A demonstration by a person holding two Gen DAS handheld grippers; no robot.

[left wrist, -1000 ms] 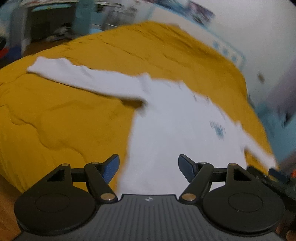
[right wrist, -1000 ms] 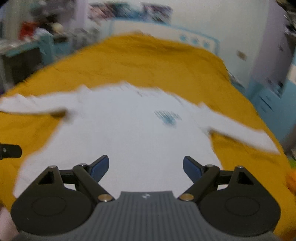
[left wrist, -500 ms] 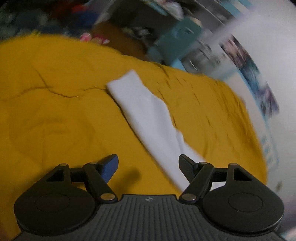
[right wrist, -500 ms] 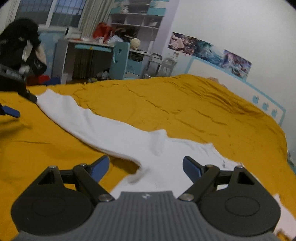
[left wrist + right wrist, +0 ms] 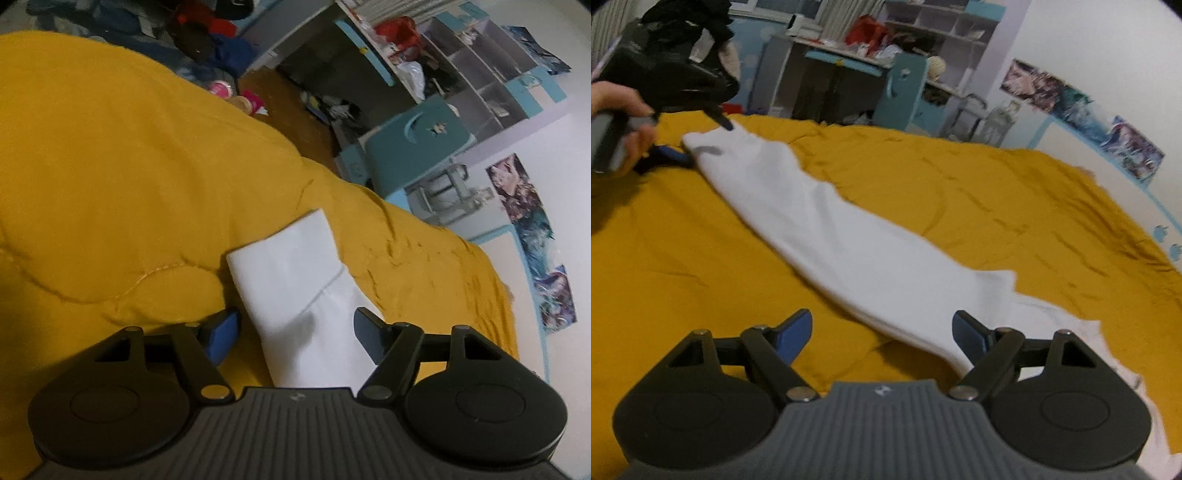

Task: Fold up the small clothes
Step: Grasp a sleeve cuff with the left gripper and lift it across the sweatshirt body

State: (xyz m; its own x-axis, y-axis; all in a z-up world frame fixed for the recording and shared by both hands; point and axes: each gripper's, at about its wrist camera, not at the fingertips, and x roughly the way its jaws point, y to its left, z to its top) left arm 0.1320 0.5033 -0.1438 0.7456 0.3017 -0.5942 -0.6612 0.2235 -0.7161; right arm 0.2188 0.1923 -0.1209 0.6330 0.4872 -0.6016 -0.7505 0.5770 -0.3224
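Observation:
A white long-sleeved shirt (image 5: 849,251) lies flat on a yellow bedspread (image 5: 960,192), one sleeve stretched out to the left. The sleeve's cuff (image 5: 288,266) sits between the blue fingertips of my left gripper (image 5: 295,332), whose jaws are closing without pressing on the cloth. In the right wrist view, the left gripper (image 5: 698,138) straddles the cuff (image 5: 713,144), with a hand (image 5: 617,107) holding it. My right gripper (image 5: 882,332) hovers open over the sleeve's shoulder end, where cloth lies under its right finger (image 5: 971,336).
Past the far edge of the bed stand a desk (image 5: 827,70), a teal chair (image 5: 901,92) and shelves (image 5: 480,62) full of things. Posters (image 5: 1082,99) hang on the wall. Clutter lies on the floor (image 5: 229,88). The bedspread (image 5: 110,166) extends wide to the left.
Both grippers have swung left from the shirt's body to its left sleeve and dropped lower. The left one now straddles the cuff, and the right is at the shoulder end.

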